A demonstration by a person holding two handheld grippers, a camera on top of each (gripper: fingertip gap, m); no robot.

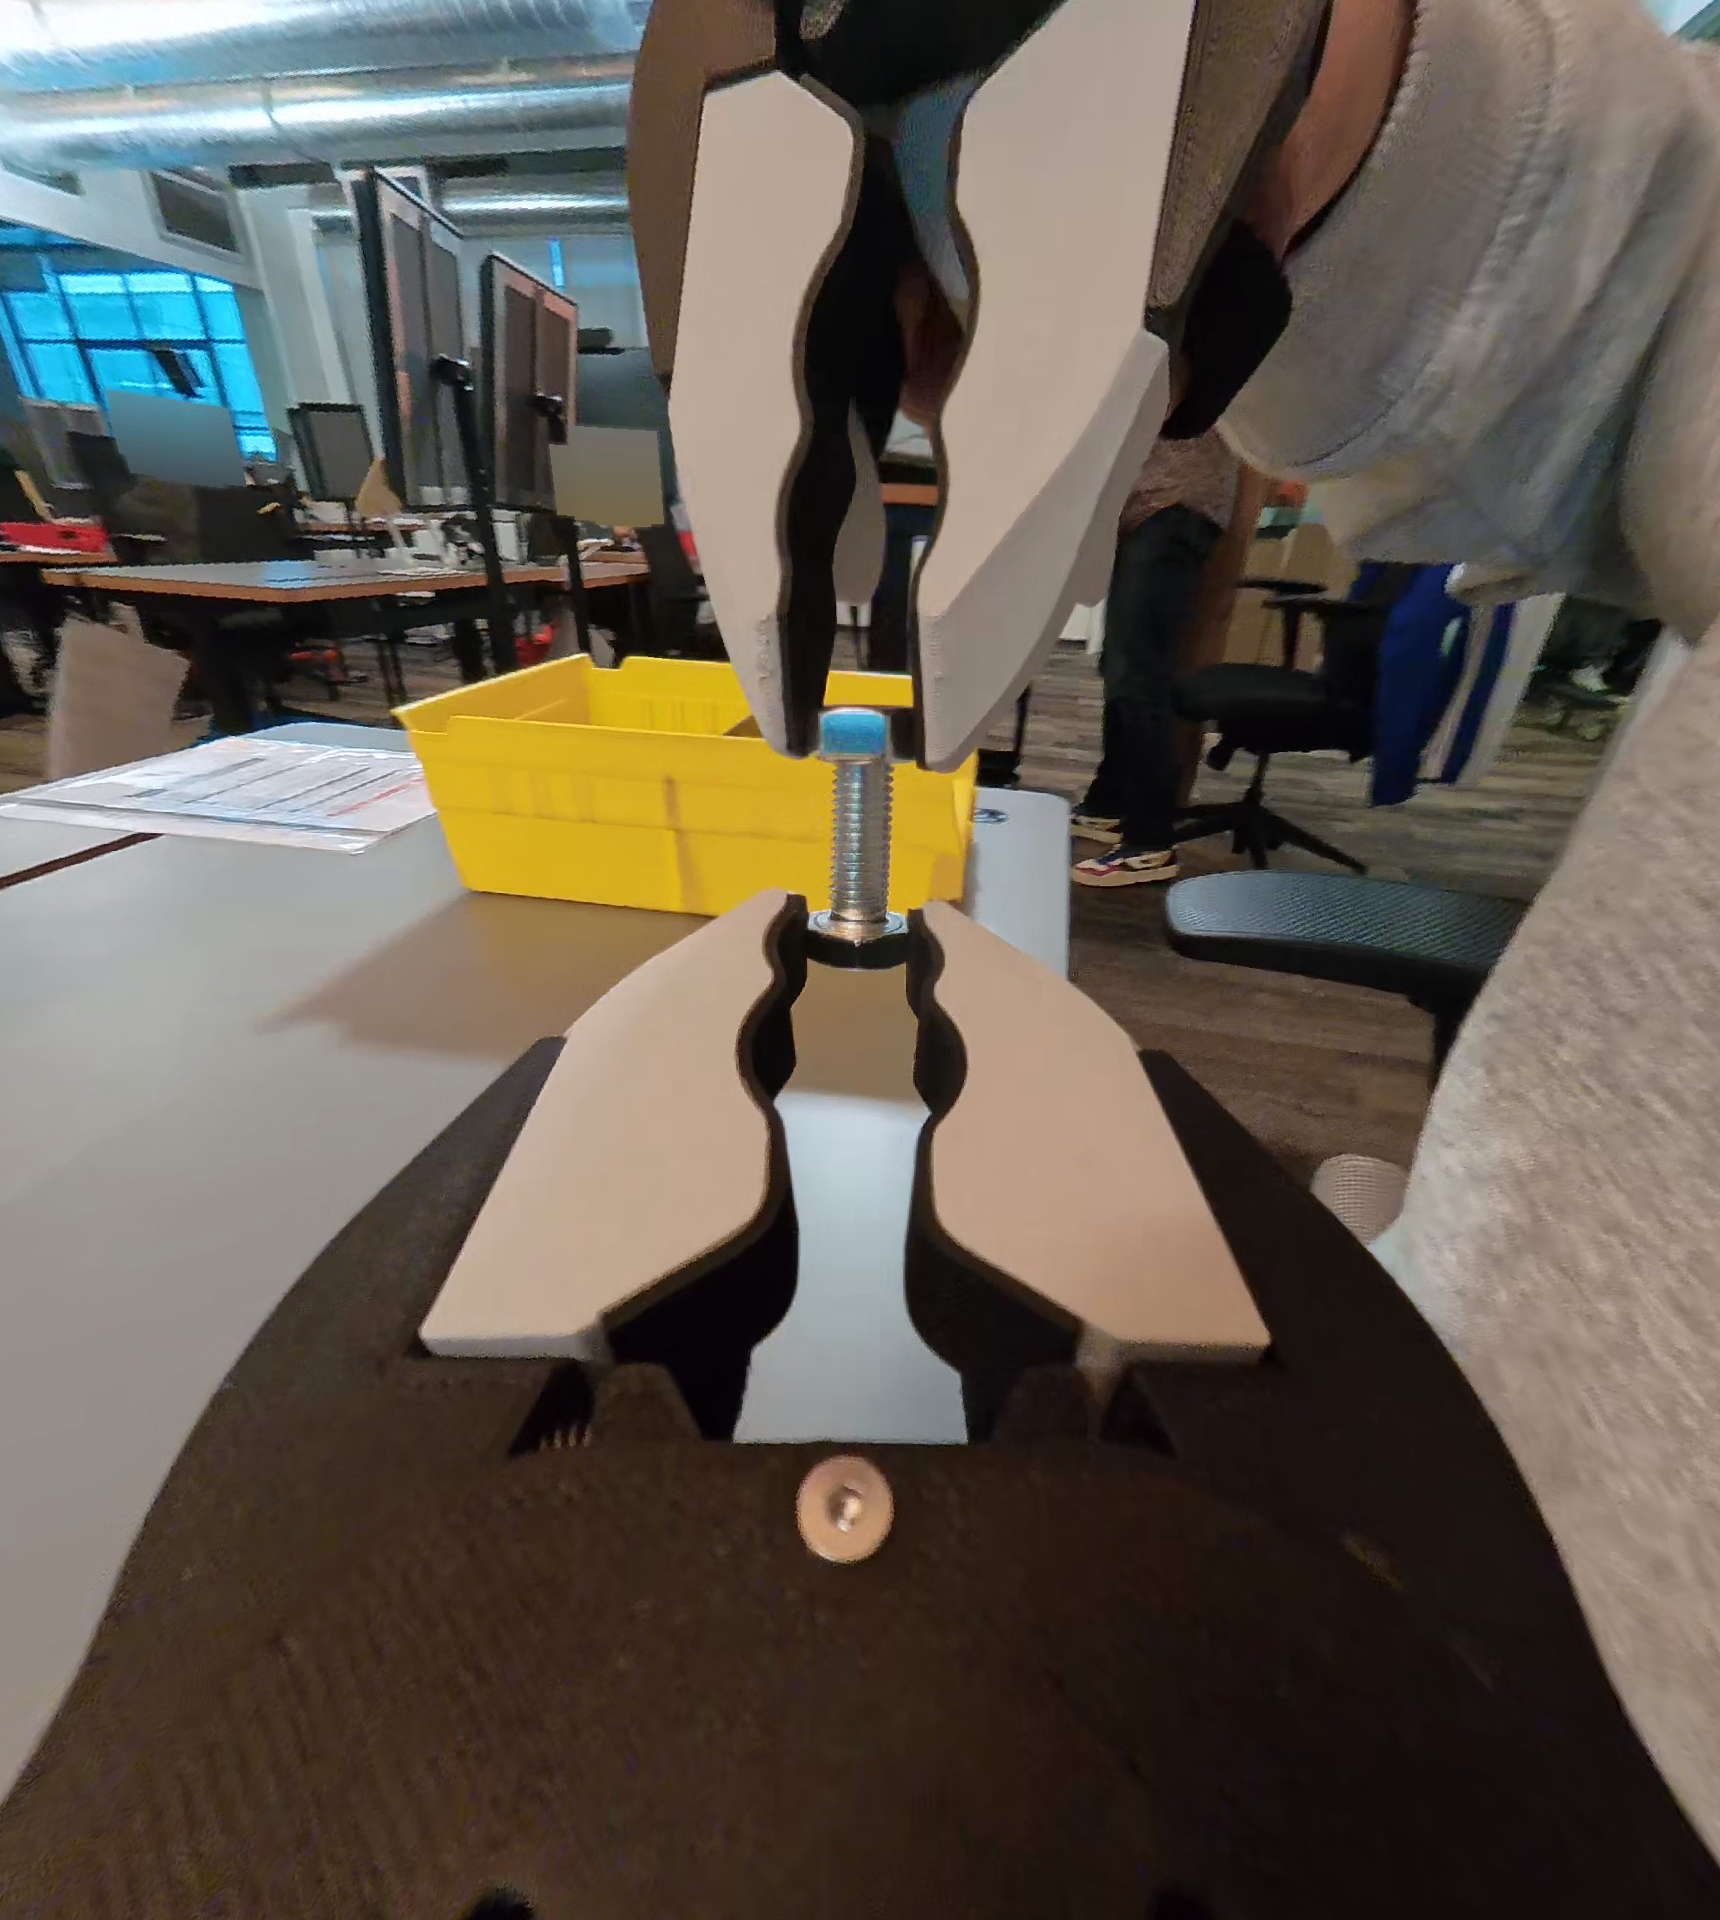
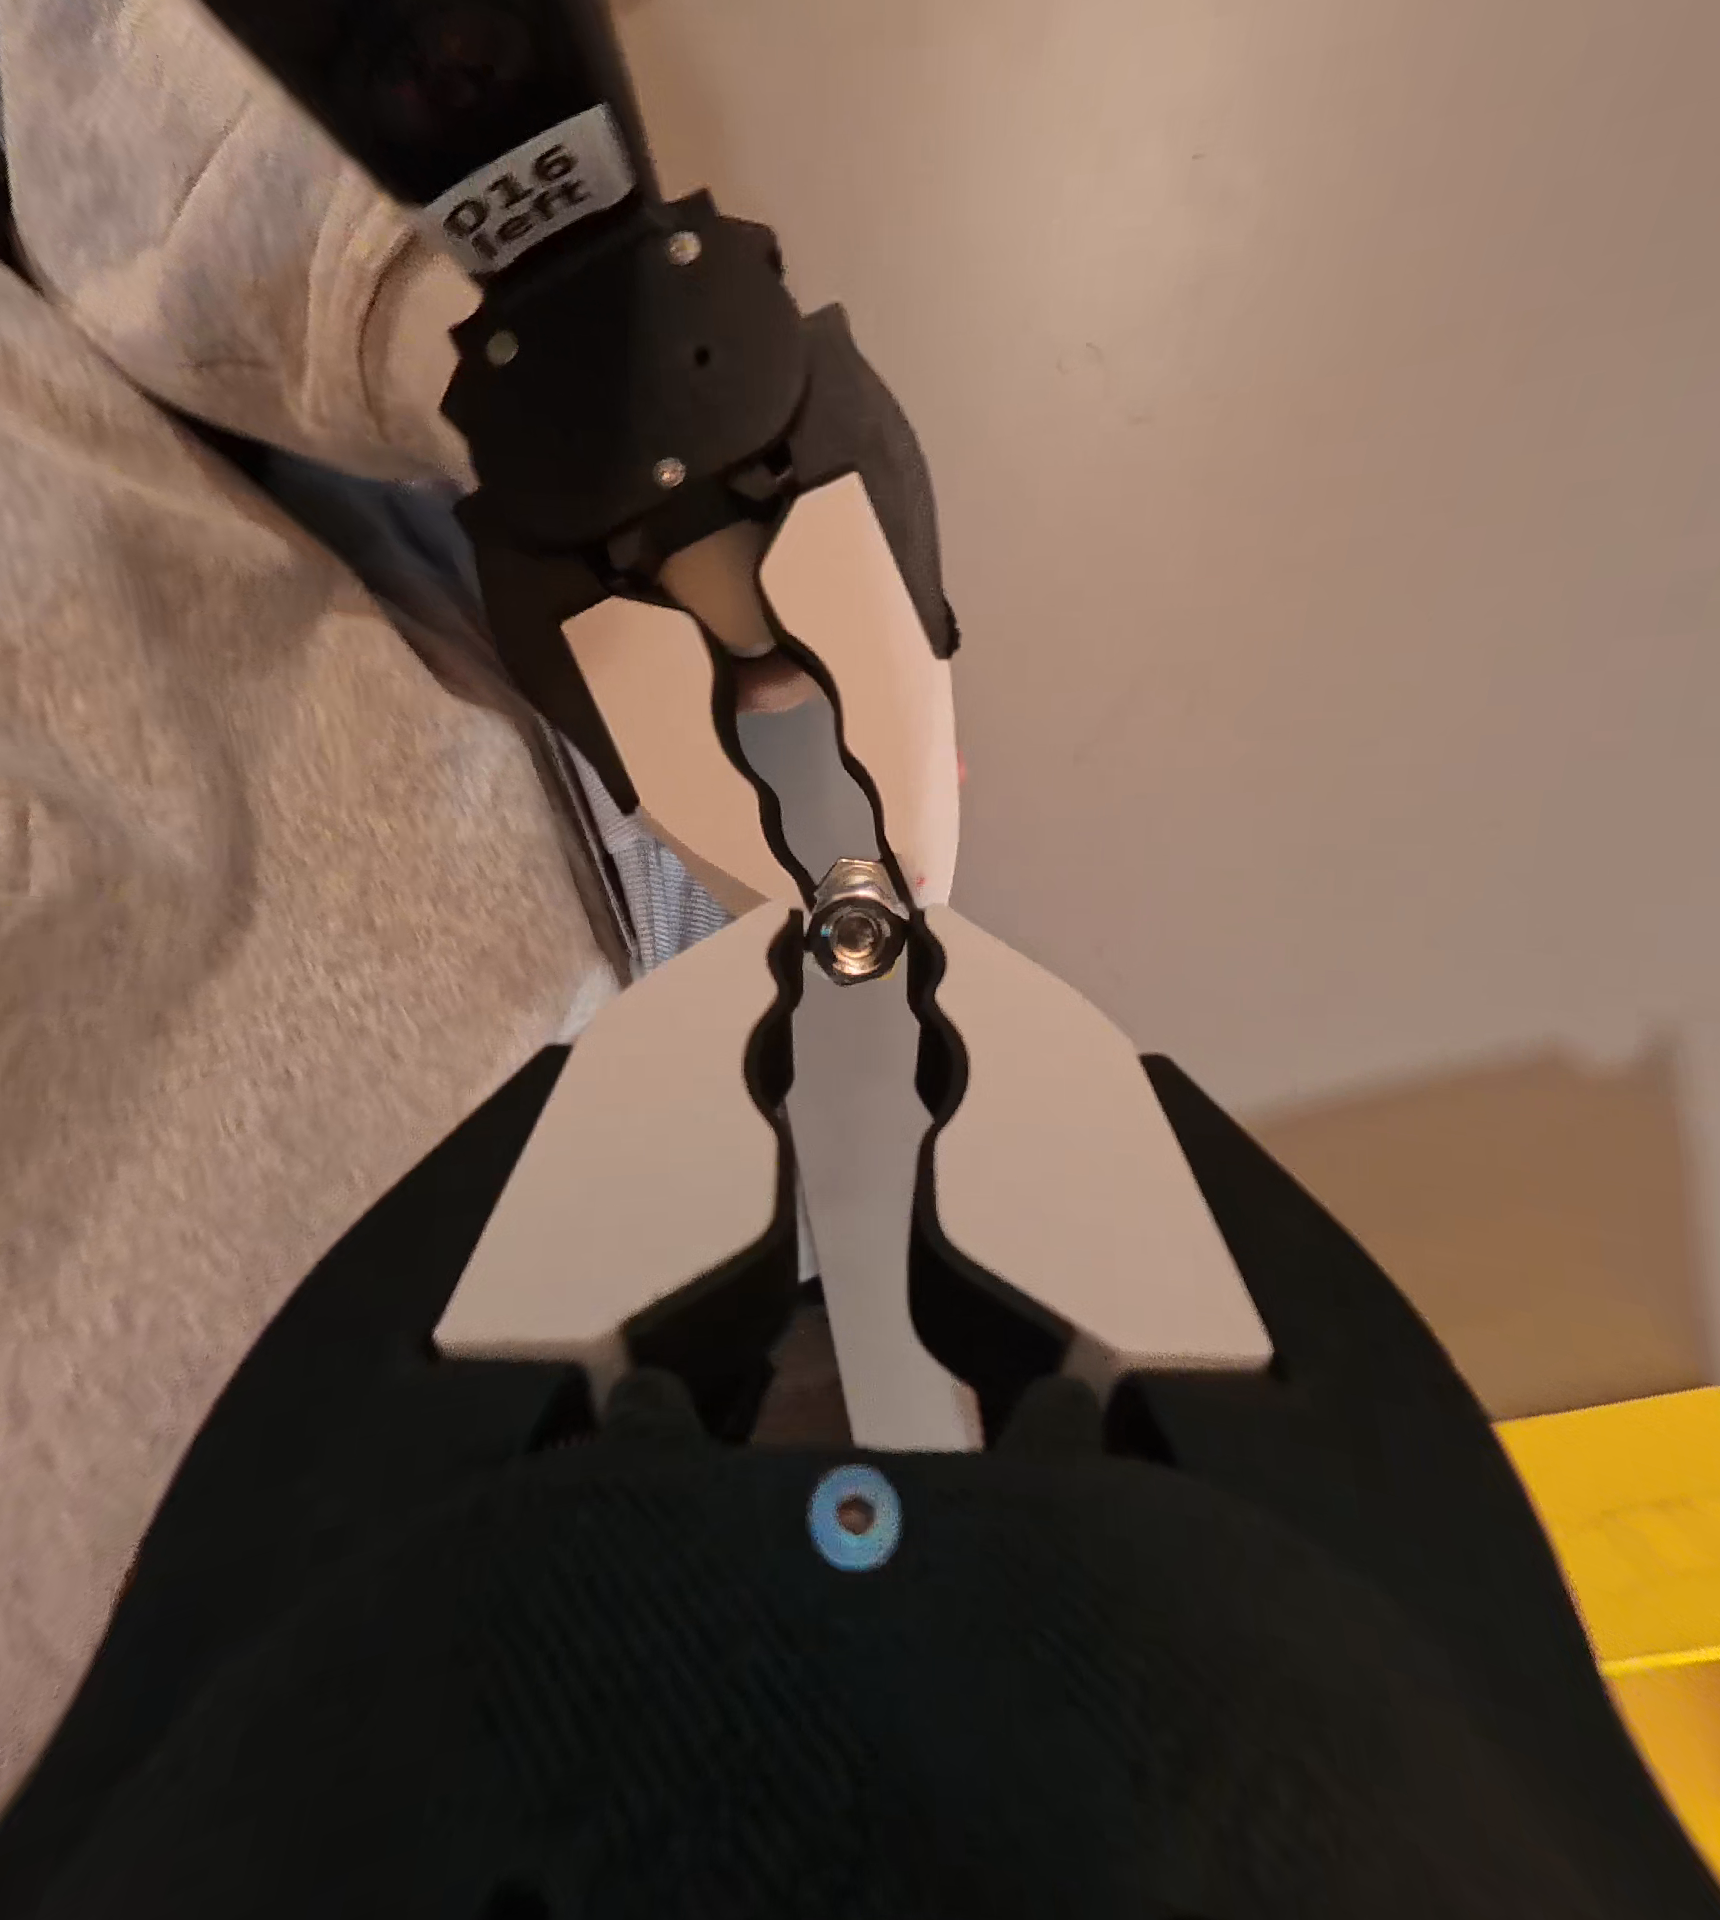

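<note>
Left tongs [image 1: 858,914]: level, closed on a hex nut [image 1: 854,925] at their tips.
Right tongs [image 1: 861,748]: pointing down from above, clamped on the blue head of a bolt [image 1: 854,831].
Bolt: upright in the air, its threaded shank running down into the nut; I cannot tell how far it is threaded in.
Where: over the desk [image 1: 160,1039], on the near side of a yellow bin [image 1: 627,800] at the far edge.
Desk: grey and smooth, with sleeved papers [image 1: 212,779] towards the far left corner.
Person: grey sleeve [image 1: 1562,935] along the right.
Room: open office with other desks, screens, chairs, ceiling ducts and windows.
</note>
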